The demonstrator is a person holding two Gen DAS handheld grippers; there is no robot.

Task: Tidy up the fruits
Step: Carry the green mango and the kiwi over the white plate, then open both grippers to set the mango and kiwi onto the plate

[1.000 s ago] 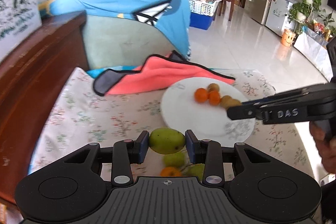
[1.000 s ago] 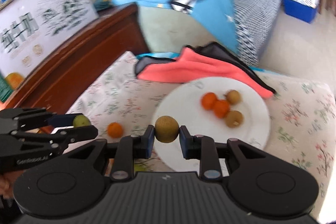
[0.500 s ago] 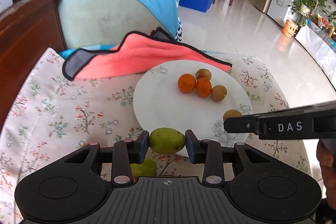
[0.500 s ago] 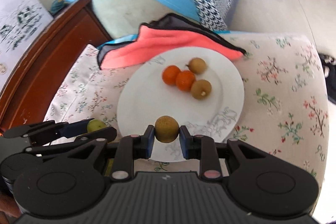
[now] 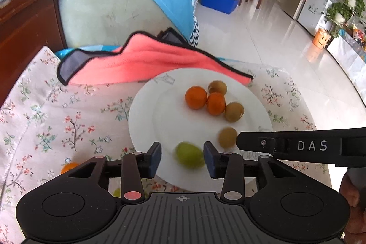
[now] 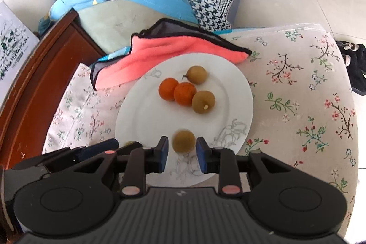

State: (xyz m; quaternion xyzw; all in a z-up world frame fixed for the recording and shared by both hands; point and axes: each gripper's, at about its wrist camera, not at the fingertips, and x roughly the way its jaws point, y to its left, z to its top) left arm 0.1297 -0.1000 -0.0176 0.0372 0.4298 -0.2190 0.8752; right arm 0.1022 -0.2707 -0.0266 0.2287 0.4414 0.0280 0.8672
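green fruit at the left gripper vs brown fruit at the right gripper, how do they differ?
Colour: the green fruit is yellow-green; the brown fruit is tan-brown.
Shape: the green fruit is oval and looks larger; the brown fruit is round and smaller.
Place: the green fruit is at the white plate's near edge; the brown fruit is further toward the right side.
Shared: each sits, blurred, between opening jaws with gaps both sides, left gripper and right gripper, over the plate.
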